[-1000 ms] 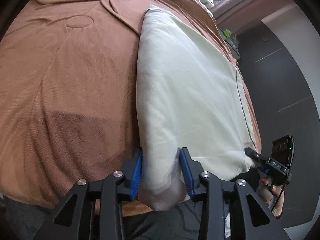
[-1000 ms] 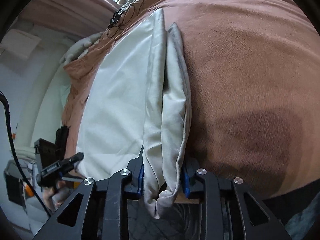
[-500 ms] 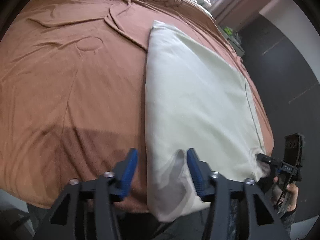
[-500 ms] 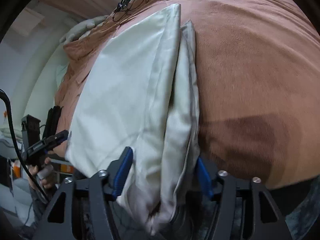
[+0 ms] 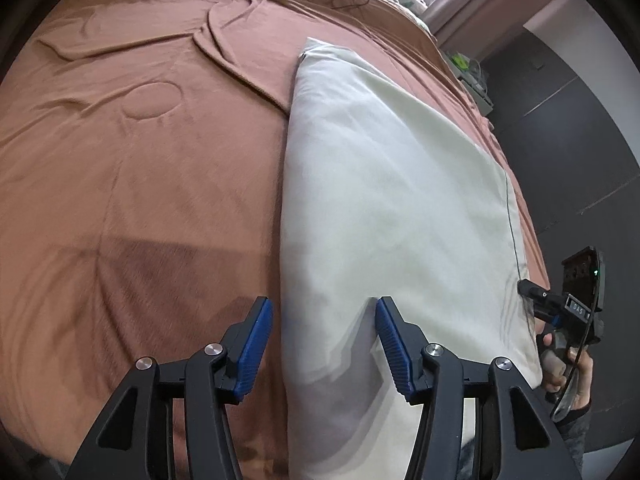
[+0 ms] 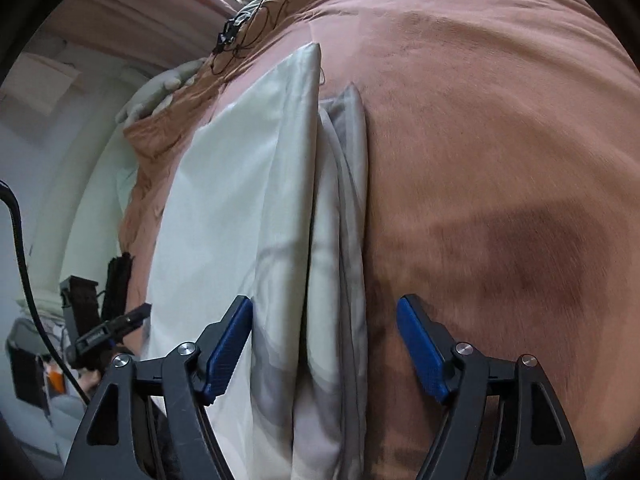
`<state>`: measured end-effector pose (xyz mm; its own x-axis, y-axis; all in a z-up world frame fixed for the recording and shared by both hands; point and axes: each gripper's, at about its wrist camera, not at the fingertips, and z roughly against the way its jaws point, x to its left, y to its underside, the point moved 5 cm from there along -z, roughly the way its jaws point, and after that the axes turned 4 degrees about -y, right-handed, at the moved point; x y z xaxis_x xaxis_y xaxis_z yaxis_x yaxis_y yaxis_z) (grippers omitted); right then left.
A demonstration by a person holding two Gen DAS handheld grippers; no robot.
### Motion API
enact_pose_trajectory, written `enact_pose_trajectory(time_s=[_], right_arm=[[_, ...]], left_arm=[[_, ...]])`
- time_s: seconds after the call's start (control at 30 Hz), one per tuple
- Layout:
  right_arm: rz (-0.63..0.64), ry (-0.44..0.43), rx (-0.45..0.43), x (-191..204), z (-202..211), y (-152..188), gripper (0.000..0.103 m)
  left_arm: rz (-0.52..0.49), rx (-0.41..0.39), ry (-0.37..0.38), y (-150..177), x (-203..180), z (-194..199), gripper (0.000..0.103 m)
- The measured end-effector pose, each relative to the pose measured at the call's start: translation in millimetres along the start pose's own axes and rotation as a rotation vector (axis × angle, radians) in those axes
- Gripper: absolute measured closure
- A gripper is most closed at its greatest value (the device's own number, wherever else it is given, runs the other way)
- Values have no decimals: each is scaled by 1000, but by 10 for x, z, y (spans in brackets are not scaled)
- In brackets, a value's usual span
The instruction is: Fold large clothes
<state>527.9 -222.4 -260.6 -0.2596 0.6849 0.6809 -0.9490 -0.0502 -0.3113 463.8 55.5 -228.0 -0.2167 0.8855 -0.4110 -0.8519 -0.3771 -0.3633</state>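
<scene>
Folded cream cloth [image 5: 392,208] on brown bedspread [image 5: 140,168], long axis near-to-far. Left gripper [image 5: 324,344] spread, right gripper [image 6: 324,348] just opening; near edge between both, unpinched.

The folded cream fabric garment [image 5: 392,208] runs off the lower picture edge in both wrist views, its near end unseen, and the brown plush bedspread [image 6: 500,128] beneath it is largely covered.
</scene>
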Motion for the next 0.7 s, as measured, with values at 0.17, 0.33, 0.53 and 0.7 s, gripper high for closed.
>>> enact_pose_trajectory(time_s=[0.17, 0.33, 0.53, 0.7], right_arm=[[-43, -73, 4, 5, -176, -246, 29], [-74, -131, 16, 12, -324, -466, 29], [-108, -190, 18, 11, -445, -694, 35], [-150, -228, 24, -46, -516, -784, 41]], left_arm=[[11, -1, 3, -272, -11, -139, 47], [18, 5, -4, -572, -3, -286, 47], [27, 19, -1, -907, 8, -475, 46], [54, 21, 9, -1121, 22, -617, 46]])
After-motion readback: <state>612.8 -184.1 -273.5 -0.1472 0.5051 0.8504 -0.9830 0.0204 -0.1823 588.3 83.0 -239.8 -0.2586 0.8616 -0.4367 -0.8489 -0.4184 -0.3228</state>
